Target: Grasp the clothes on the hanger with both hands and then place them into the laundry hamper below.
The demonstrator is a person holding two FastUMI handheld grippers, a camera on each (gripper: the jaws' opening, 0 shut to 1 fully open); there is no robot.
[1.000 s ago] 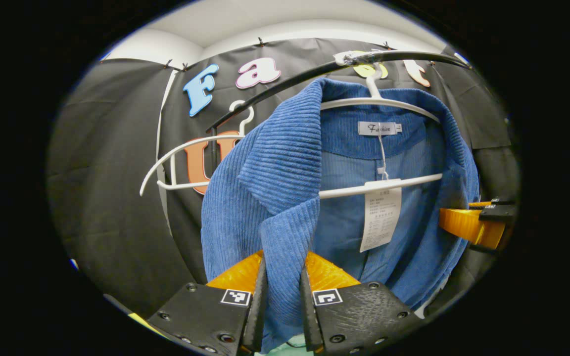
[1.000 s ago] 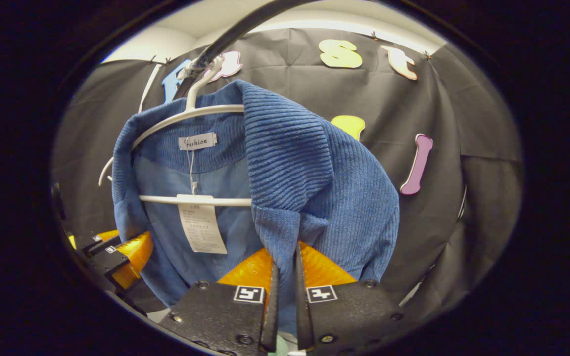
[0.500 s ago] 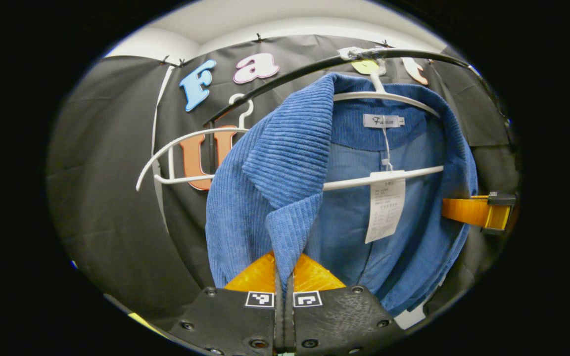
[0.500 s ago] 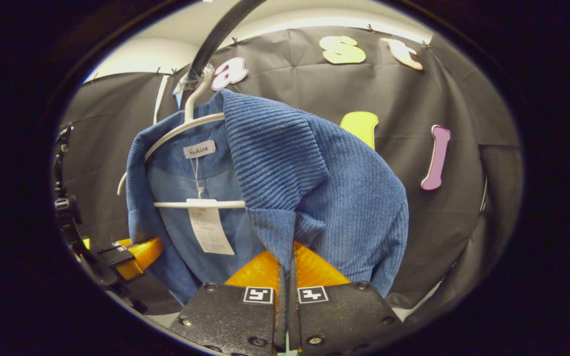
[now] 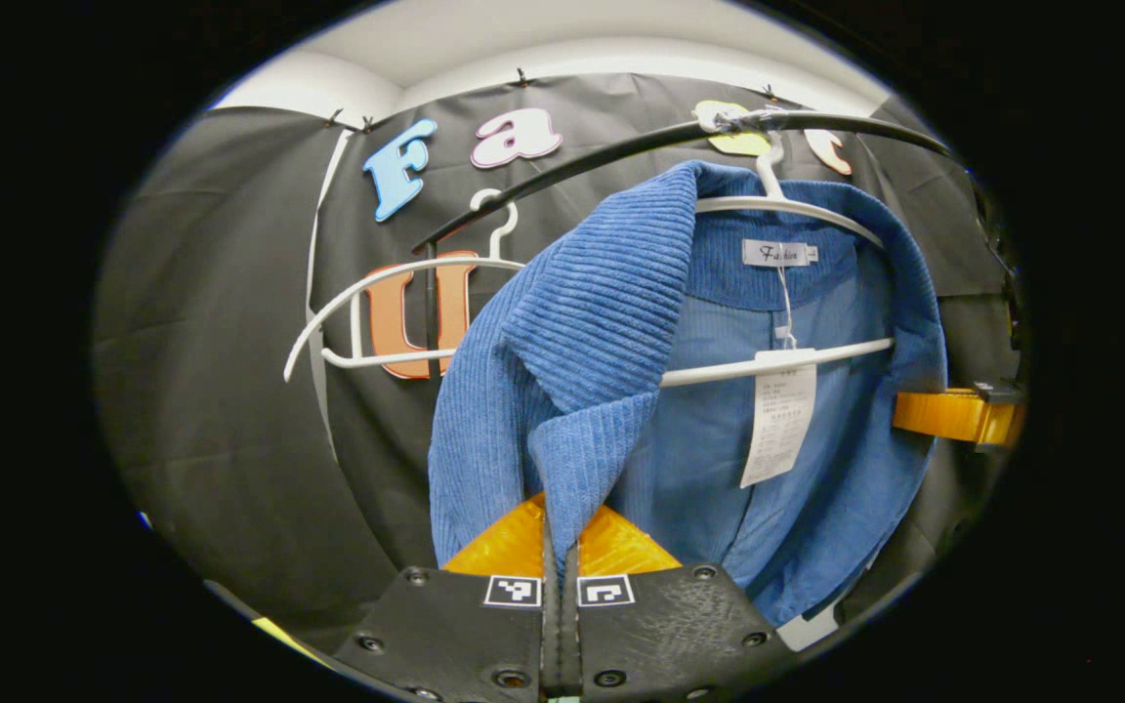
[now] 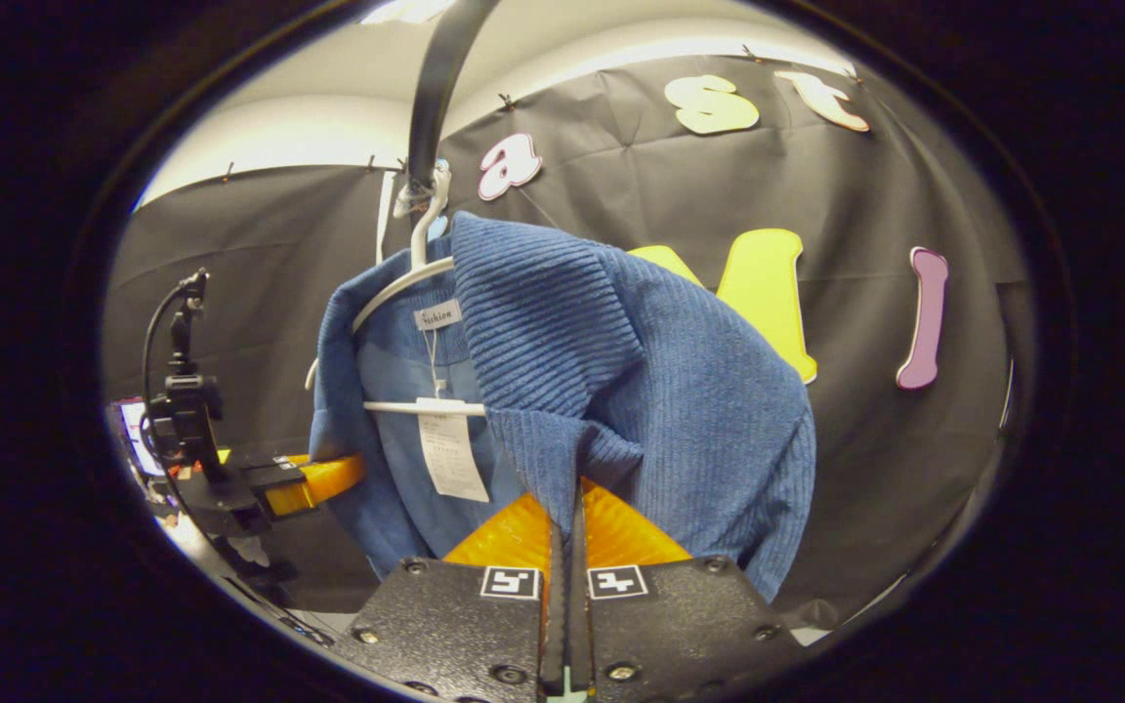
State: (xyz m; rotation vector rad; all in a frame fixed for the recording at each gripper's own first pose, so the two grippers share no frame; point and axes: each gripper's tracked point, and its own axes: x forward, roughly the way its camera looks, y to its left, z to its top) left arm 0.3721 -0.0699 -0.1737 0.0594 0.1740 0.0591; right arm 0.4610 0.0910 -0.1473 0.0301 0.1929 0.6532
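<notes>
Blue jacket (image 5: 562,332) on white hanger (image 5: 797,207), lapel edges pinched by left tool (image 5: 561,547) and right tool (image 6: 567,532).

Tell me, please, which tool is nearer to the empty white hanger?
Left. The left tool grips the blue jacket by the lapel on the side next to the empty hanger; the right tool grips the jacket's opposite lapel, farther from that hanger.

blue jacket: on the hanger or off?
On. The blue corduroy jacket drapes over the white plastic hanger, hooked on the black rail. Both tools are shut on its front edges.
</notes>
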